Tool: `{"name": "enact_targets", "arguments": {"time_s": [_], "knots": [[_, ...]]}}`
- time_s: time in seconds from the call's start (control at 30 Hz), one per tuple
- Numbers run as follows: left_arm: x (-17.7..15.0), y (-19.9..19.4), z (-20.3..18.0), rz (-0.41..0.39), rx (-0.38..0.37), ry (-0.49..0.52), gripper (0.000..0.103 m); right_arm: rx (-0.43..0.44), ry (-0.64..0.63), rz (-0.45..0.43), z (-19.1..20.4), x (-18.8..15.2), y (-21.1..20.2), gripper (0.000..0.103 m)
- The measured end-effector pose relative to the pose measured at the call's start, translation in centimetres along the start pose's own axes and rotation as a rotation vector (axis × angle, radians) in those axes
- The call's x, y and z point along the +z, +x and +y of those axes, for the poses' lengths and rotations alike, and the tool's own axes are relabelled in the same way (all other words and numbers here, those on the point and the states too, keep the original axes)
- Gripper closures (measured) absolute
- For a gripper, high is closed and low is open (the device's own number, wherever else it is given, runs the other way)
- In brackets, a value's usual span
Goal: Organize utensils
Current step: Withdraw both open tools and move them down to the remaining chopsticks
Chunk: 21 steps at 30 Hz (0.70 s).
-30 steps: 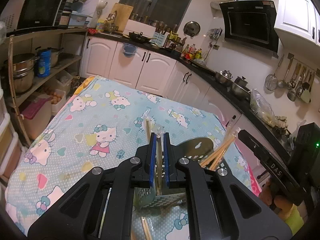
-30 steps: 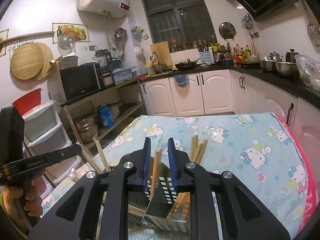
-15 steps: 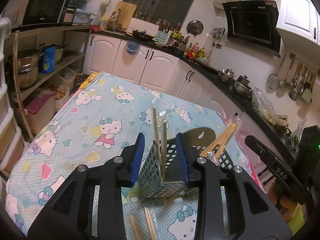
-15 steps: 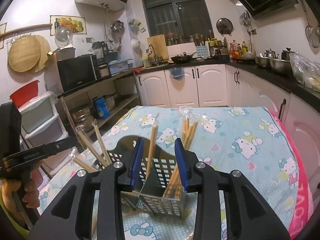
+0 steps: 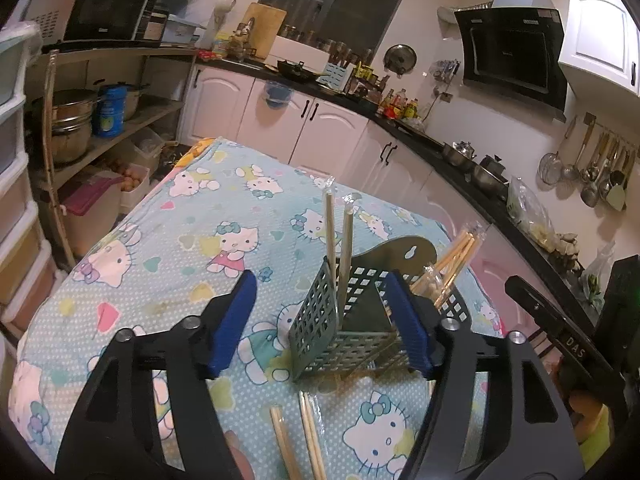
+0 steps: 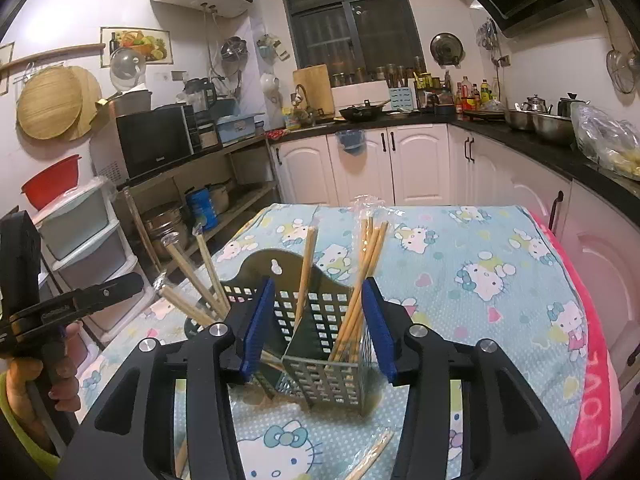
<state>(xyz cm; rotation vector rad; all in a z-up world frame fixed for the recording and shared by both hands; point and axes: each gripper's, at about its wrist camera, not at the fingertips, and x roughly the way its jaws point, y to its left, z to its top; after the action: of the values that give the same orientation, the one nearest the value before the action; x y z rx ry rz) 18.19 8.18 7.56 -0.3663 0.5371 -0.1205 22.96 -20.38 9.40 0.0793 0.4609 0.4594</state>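
My left gripper (image 5: 324, 320) has its blue pads spread and opening, gripping nothing; the green perforated utensil caddy (image 5: 340, 332) stands between them on the cartoon-cat tablecloth (image 5: 208, 216), near its front edge. From this view I see two wrapped chopsticks (image 5: 338, 240) upright in the caddy's left compartment, and loose chopsticks on the cloth (image 5: 300, 436) just in front of it. The letters "DAS" (image 5: 573, 347) show on the other tool at right.

My right gripper (image 6: 318, 320) is also opening, pads apart on either side of the caddy (image 6: 320, 344), clear of the sticks. Only this view shows the bundle of chopsticks (image 6: 362, 276) in the right compartment, a single chopstick (image 6: 304, 268) in the middle, and the pink towel reading "LOVE" (image 6: 596, 412) at the table's right edge.
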Motion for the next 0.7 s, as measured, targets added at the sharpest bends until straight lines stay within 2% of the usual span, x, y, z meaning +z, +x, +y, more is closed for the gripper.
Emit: {"name": "enact_targets", "arguments": {"time_s": [0.33, 0.7], "knots": [[-1.0, -1.5, 0.2, -0.002, -0.010, 0.011, 0.014, 0.015, -0.010, 0.001, 0.9, -0.9, -2.0, 0.049], [-2.7, -2.8, -0.1, 0.006, -0.010, 0.034, 0.012, 0.024, -0.023, 0.009, 2.1, -2.1, -3.7, 0.040]]}}
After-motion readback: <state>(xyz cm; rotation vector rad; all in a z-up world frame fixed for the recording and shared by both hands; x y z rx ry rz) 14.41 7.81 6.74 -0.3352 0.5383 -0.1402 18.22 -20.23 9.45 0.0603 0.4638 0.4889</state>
